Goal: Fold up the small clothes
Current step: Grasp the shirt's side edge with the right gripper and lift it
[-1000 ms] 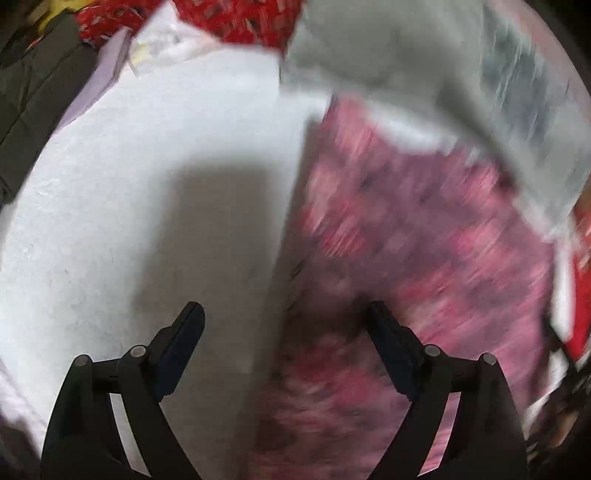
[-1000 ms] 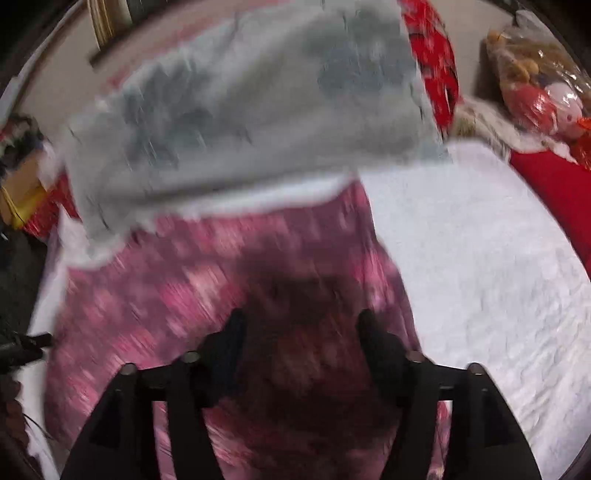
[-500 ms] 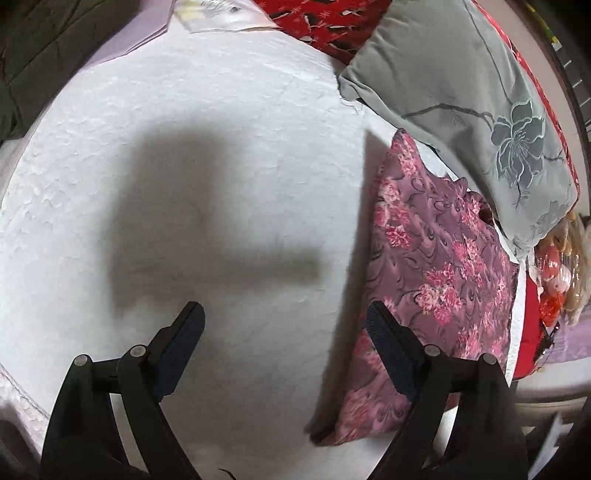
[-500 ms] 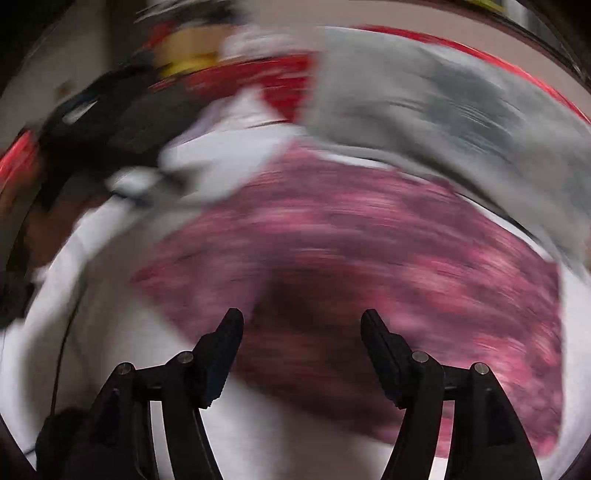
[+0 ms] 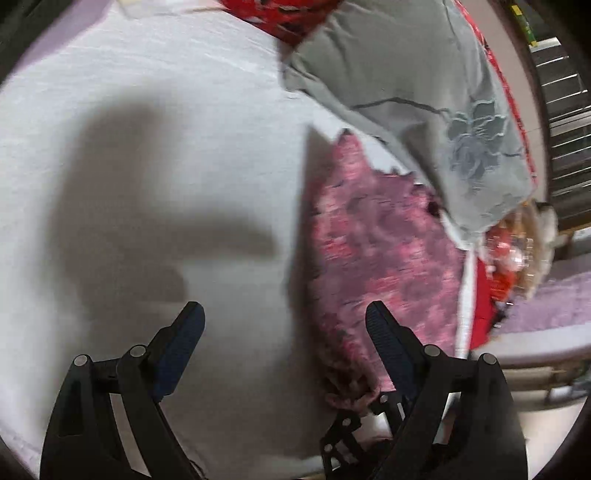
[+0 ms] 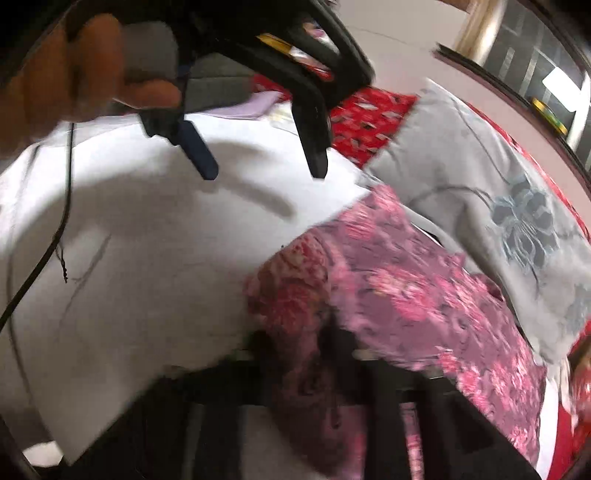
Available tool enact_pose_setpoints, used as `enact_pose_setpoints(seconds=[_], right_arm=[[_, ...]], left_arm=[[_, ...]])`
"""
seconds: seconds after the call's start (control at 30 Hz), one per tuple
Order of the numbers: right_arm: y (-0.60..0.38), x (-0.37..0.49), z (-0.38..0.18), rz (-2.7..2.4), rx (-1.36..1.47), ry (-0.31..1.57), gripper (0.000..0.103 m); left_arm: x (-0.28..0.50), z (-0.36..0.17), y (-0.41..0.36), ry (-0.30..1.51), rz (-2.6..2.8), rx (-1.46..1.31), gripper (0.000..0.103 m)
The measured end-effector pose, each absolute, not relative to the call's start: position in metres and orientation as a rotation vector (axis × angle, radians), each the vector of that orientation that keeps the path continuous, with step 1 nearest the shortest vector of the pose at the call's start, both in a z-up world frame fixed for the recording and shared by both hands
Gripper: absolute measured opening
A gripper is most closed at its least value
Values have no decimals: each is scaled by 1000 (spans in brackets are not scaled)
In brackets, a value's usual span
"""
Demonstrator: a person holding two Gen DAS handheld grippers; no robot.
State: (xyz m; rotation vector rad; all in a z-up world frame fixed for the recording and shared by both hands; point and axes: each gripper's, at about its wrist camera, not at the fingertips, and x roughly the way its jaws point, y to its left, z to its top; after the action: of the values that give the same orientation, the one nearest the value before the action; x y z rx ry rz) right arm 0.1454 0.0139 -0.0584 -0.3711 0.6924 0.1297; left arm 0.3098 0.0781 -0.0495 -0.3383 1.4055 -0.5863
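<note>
A pink and purple floral garment (image 5: pixel 373 254) lies flat on the white bedsheet (image 5: pixel 147 184), right of centre in the left wrist view. My left gripper (image 5: pixel 284 325) is open and empty above the sheet, its right finger over the garment's left edge. It also shows in the right wrist view (image 6: pixel 264 166), hovering over the sheet. In the right wrist view the garment (image 6: pixel 406 295) fills the lower right. My right gripper's fingers are blurred and covered by the near corner of the garment (image 6: pixel 317 369); they appear closed on it.
A grey pillow with a flower print (image 5: pixel 424 92) lies beyond the garment and overlaps its far edge. Red patterned fabric (image 5: pixel 291 14) lies behind it. A plastic-wrapped toy (image 5: pixel 517 251) sits at the far right. A black cable (image 6: pixel 55 229) hangs at the left.
The right gripper has dropped onto the garment's near corner, which now covers its fingers. The left gripper has shifted slightly towards the garment's left edge and stays open.
</note>
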Motion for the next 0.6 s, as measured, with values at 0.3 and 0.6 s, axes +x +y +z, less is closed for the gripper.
enact_pose_setpoints(seconds=[0.3, 0.6], right_arm=[[-24, 135, -32, 143, -301, 588, 10], [-65, 129, -17, 165, -159, 560, 10]], left_arm=[[343, -70, -5, 1527, -620, -286, 90], [323, -38, -55, 1438, -628, -177, 20]])
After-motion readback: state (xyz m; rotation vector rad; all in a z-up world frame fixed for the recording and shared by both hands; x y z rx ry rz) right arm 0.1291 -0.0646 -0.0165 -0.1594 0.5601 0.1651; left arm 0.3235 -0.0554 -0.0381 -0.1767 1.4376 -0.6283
